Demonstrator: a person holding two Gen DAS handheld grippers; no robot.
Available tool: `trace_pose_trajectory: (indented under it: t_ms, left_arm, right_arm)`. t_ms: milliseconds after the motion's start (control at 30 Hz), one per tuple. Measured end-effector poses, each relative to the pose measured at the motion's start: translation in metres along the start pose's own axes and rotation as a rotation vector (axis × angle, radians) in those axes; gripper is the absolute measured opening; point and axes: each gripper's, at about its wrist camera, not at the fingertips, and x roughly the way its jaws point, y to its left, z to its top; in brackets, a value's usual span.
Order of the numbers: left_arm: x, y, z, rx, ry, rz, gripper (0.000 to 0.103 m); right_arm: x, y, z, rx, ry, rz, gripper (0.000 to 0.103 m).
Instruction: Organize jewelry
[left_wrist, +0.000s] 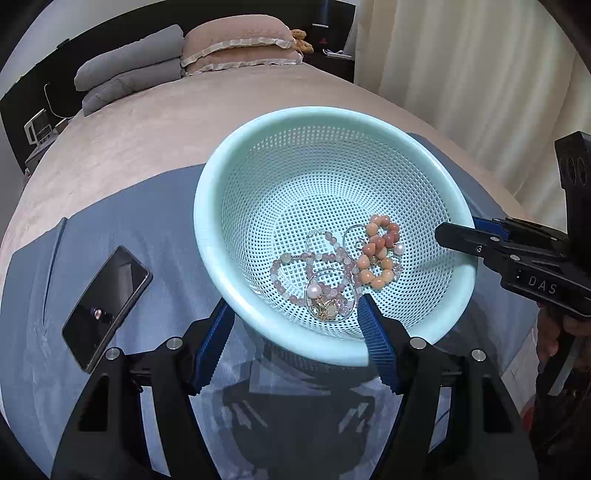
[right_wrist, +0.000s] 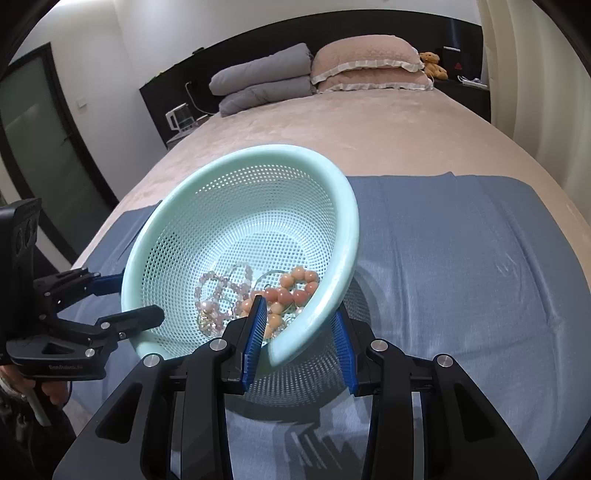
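Observation:
A mint-green perforated basket (left_wrist: 236, 155) is held tilted above a blue cloth (left_wrist: 147, 221) on a bed. Inside lie a peach bead bracelet (left_wrist: 376, 254), a pale pink bead bracelet (left_wrist: 295, 266) and a clear ring piece with a pearl (left_wrist: 330, 295). My left gripper (left_wrist: 295, 321) straddles the basket's near rim, one finger inside and one outside, the jaws wide apart. My right gripper (right_wrist: 299, 325) straddles the opposite rim (right_wrist: 347, 236) the same way. The bracelets also show in the right wrist view (right_wrist: 291, 288). Whether the pads press the rim is unclear.
A black phone (left_wrist: 107, 306) lies on the blue cloth to the left of the basket. Grey folded bedding (right_wrist: 262, 88) and pink pillows (right_wrist: 369, 66) lie at the head of the bed. Curtains (left_wrist: 461, 66) hang at the right.

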Motion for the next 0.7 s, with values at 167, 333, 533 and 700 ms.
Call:
trace_pose_trajectory:
  t_ms: [167,333,533,700]
  left_arm:
    - [-0.008,-0.003,-0.029,-0.022,0.027,-0.005,0.069]
    - [0.003,0.0,-0.05,-0.047,0.061,-0.015,0.069]
    - [0.012,0.001,-0.064,-0.023,0.044,0.005,0.072]
    - [0.008,-0.008,-0.067,0.063,-0.026,0.103,0.091]
  right_arm:
    - [-0.005,0.009,-0.022,-0.003,0.036,-0.001,0.033]
    - [0.004,0.012,-0.042,0.011,0.078,-0.004,0.033]
    - [0.015,0.011,-0.056,0.02,0.101,-0.002,0.036]
    - [0.015,0.016,-0.06,-0.02,0.088,-0.015,0.053]
